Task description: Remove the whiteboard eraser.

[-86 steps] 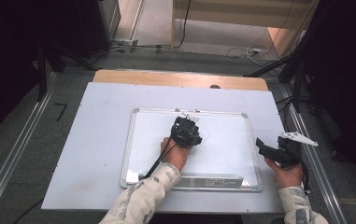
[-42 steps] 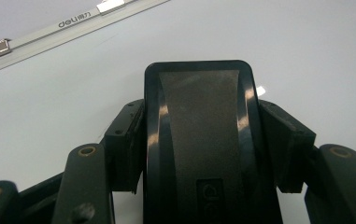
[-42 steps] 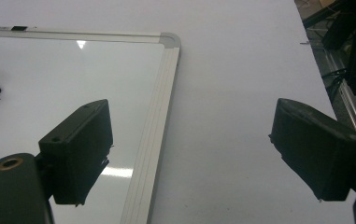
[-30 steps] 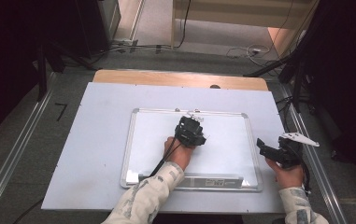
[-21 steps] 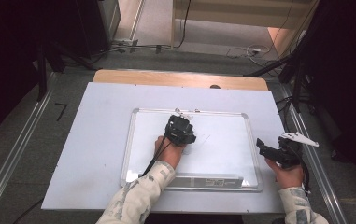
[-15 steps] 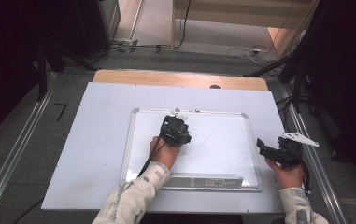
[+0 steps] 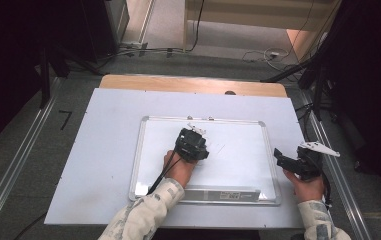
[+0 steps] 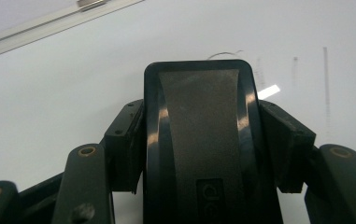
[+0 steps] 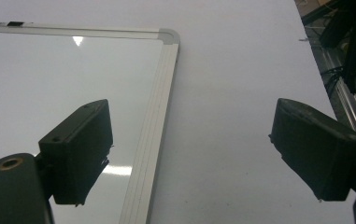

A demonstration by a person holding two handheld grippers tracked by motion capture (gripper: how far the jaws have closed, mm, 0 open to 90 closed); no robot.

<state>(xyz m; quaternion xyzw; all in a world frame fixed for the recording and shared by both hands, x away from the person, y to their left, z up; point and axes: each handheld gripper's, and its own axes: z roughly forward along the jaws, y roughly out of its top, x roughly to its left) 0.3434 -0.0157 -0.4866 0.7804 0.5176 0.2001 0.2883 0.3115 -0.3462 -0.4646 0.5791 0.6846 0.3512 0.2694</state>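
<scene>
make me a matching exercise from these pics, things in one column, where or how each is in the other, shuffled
Things:
1. left gripper
2. right gripper
3. whiteboard
4. eraser

Places or states:
a. lies flat on the white table top
b. jaws open, nothing between them, over the board's right edge
c. black, clamped between two jaws
d. shut, over the middle of the board

Pairs: 1-d, 2-b, 3-a, 4-c
</scene>
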